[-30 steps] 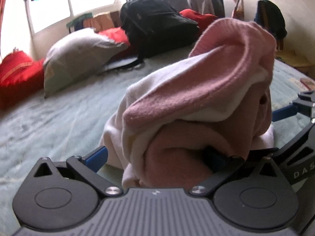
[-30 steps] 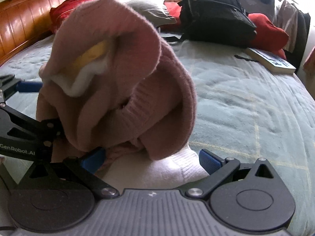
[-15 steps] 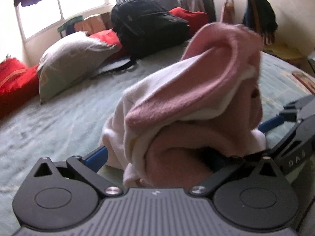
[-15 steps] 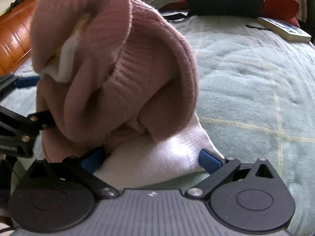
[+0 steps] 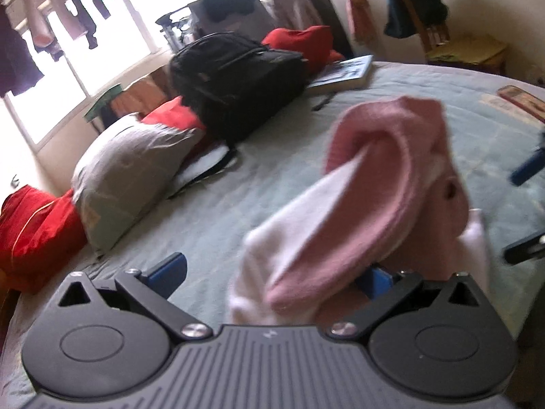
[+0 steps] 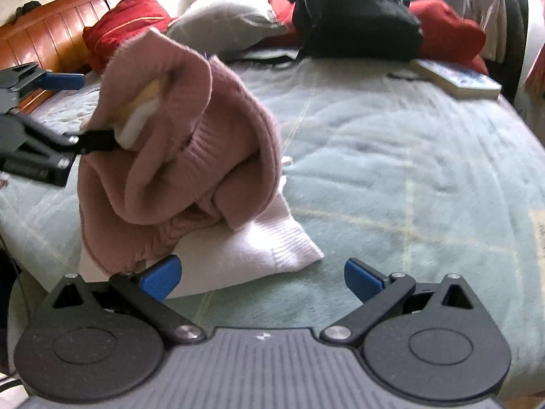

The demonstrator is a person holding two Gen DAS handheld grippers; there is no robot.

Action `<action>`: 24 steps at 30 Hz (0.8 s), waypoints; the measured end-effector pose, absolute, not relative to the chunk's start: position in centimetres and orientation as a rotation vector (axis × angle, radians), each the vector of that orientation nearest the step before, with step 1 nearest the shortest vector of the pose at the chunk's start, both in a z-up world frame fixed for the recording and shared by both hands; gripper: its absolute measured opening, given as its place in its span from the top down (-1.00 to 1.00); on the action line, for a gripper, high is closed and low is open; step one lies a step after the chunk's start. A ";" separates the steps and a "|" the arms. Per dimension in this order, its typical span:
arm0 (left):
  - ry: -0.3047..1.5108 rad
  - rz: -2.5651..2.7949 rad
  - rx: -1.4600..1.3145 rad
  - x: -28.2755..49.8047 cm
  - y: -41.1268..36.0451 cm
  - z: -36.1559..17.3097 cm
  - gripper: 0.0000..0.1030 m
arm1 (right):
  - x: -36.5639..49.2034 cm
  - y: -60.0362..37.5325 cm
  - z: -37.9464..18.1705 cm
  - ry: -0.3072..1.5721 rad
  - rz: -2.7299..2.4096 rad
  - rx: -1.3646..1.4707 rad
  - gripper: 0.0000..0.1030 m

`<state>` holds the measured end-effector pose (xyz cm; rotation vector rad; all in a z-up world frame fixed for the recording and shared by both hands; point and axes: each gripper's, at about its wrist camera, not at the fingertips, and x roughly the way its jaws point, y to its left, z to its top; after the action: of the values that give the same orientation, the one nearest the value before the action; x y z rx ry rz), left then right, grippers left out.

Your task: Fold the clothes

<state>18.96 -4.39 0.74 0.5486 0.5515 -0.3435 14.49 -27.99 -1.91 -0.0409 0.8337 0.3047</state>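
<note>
Between the spread left tongs (image 5: 272, 269), pink sweater (image 5: 381, 197), beside right tongs (image 6: 262, 277).

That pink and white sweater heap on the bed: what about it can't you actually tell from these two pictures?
- Garment type: the sweater is bunched up, so sleeves and neckline are hidden in its own folds, both views.
- Left gripper's right finger: mostly buried under the fabric in the left wrist view, so contact there is unclear.
- Yellow patch: tucked inside a fold and blurred, right wrist view.
- Book cover: too small and blurred to read.
</note>
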 end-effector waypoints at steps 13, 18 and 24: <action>0.635 -0.177 0.475 22.8 1.2 -0.6 -0.99 | 16.5 -27.4 -1.2 0.754 0.295 -0.041 -1.00; 0.630 -0.219 0.460 22.8 1.9 -0.6 -0.99 | 18.2 -26.3 -1.6 0.746 0.344 -0.042 -1.00; 0.633 -0.236 0.427 23.7 2.7 -0.5 -0.99 | 22.1 -24.9 -2.5 0.795 0.347 -0.075 -1.00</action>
<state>23.70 2.67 -0.48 0.4273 0.6331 -0.2360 22.09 -24.91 -2.55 -0.0752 0.7946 0.3466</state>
